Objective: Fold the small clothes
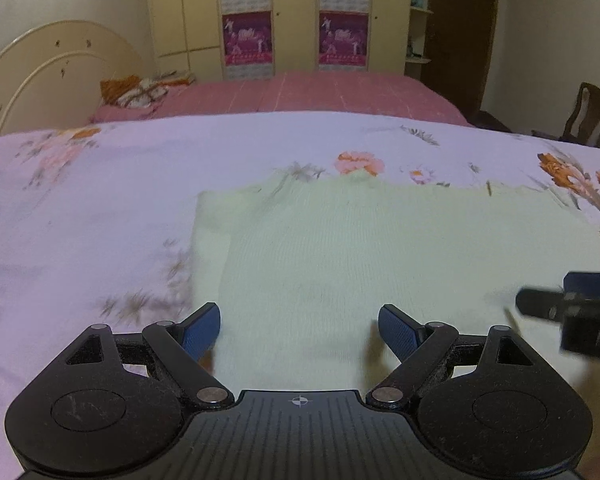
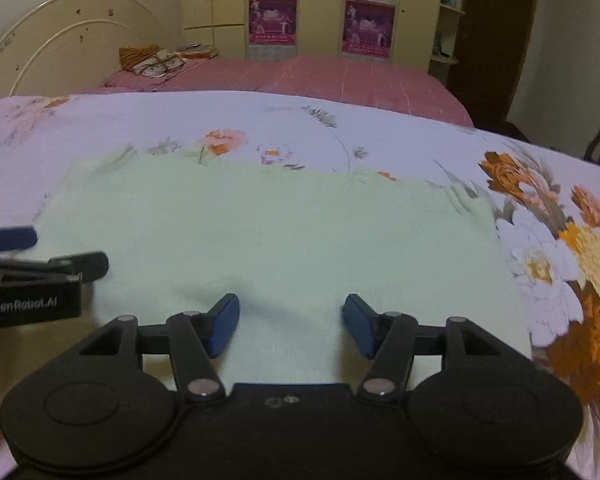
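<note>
Nearest the left wrist cam, left tongs [image 1: 299, 330] stand wide apart w/ nothing between the blue pads [image 1: 202, 330]; they hang over the near left part of a pale green knit garment [image 1: 340, 248], pads not pressing on it as far as can be told. At that view's right edge, part of the right tongs [image 1: 572, 312] pokes in, blurred. From the right wrist cam, right tongs [image 2: 291, 326] are partly open, narrower than the left, also empty, over the near edge of the same garment [image 2: 268, 232]; the left unit shows at the left edge w/ white lettering on its black body. Garment lies flat & spread on a bed cover [image 2: 260, 120], lilac-white w/ orange and white flower print, big blooms [image 2: 560, 248] just beside the garment's right edge. Its far edge runs roughly straight across; a lighter strip down the left side looks like a folded-in part, can't tell for sure. Beyond the cover, a pink checked bedspread [image 1: 320, 92] w/ an orange-patterned pillow [image 1: 136, 92] near a cream curved headboard [image 1: 40, 72]. Farthest back: yellowish wardrobe [image 1: 300, 20] w/ magenta panels, a dark door, and a wooden chair [image 1: 588, 112] at right.
</note>
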